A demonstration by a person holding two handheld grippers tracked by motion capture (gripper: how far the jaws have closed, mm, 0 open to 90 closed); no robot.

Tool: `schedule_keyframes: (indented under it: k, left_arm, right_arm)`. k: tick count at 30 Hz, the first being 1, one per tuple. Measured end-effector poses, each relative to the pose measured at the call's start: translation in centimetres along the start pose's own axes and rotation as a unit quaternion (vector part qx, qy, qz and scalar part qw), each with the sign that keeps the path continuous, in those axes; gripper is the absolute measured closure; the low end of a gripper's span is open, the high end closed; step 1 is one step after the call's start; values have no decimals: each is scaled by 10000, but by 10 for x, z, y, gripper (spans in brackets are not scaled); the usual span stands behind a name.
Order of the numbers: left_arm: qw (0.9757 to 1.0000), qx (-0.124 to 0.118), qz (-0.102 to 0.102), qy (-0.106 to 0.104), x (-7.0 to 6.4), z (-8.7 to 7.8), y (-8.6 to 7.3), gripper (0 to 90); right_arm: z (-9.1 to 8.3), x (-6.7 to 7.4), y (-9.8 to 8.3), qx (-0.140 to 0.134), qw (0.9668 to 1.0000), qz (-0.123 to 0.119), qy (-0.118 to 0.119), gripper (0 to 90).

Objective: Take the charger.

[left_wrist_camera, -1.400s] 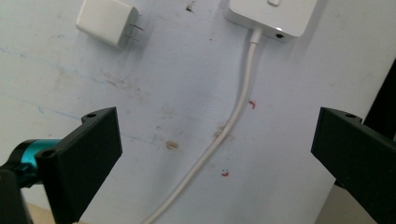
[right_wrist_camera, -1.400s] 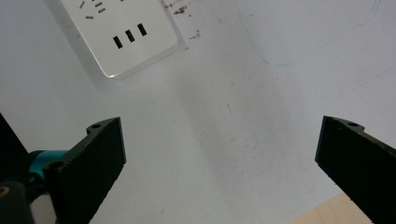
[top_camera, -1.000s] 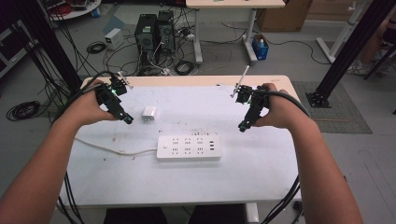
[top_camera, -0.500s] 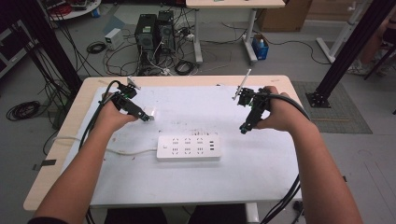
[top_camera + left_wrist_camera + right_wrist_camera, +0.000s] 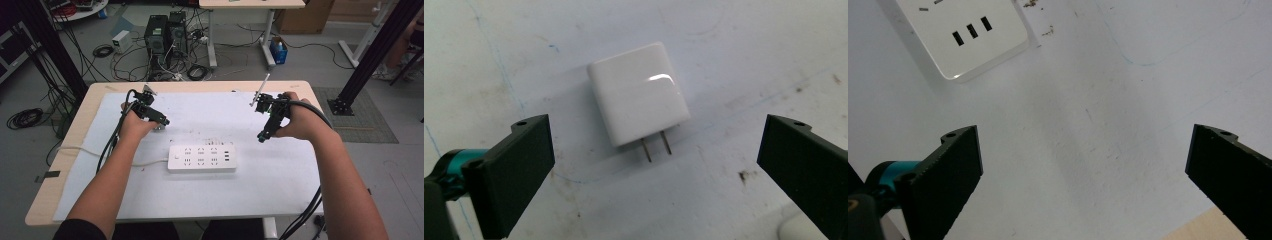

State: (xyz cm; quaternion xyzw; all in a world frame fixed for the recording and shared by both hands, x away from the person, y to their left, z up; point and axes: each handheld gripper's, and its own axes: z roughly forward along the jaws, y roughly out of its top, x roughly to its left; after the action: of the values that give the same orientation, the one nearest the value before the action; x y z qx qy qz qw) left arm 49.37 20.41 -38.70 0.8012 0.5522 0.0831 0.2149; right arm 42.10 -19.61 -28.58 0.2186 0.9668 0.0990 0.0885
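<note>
A white wall charger (image 5: 639, 100) lies flat on the white mat, its two metal prongs (image 5: 655, 148) pointing toward me. My left gripper (image 5: 656, 130) hangs open just above it, one jaw on each side and neither touching it. In the high view, the left gripper (image 5: 162, 121) covers the charger at the mat's left-centre. A white power strip (image 5: 201, 158) lies in the middle of the mat. My right gripper (image 5: 261, 136) is open above bare mat to the strip's right. The right gripper (image 5: 1085, 135) holds nothing, and the strip's end (image 5: 963, 30) shows at upper left.
The white mat (image 5: 280, 190) covers most of a wooden table (image 5: 42, 200). The strip's white cord (image 5: 75, 148) runs off to the left. Computer towers (image 5: 165, 35) and cables stand on the floor beyond the far edge. A black frame post (image 5: 380, 50) rises at right.
My left gripper has moved right, from the table's left edge to over the charger, which it now covers in the high view. The right gripper has hardly moved.
</note>
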Motion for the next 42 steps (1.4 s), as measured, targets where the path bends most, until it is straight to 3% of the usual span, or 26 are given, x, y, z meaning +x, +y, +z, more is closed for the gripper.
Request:
schedule_keyframes:
  k: [5, 14, 18, 21, 42]
  left_arm:
    - [9996, -86, -111, 251, 1, 9, 2, 18]
    - [9984, -192, -347, 410, -2, 22, 3, 18]
    - [9981, -176, -314, 497, -3, 26, 3, 22]
    - [9977, -221, -293, 567, -5, 27, 3, 93]
    - [9977, -165, -250, 601, -10, 33, 4, 248]
  right_arm:
    - [1, -1, 0, -29, 10000, 9, -4, 11]
    - [4, -2, -1, -30, 10000, 54, -14, 11]
    - [4, -4, -1, -34, 10000, 64, -25, 11]
    - [5, -4, -3, -45, 10000, 72, -18, 11]
    - [10, -10, -7, -48, 9999, 87, -60, 11]
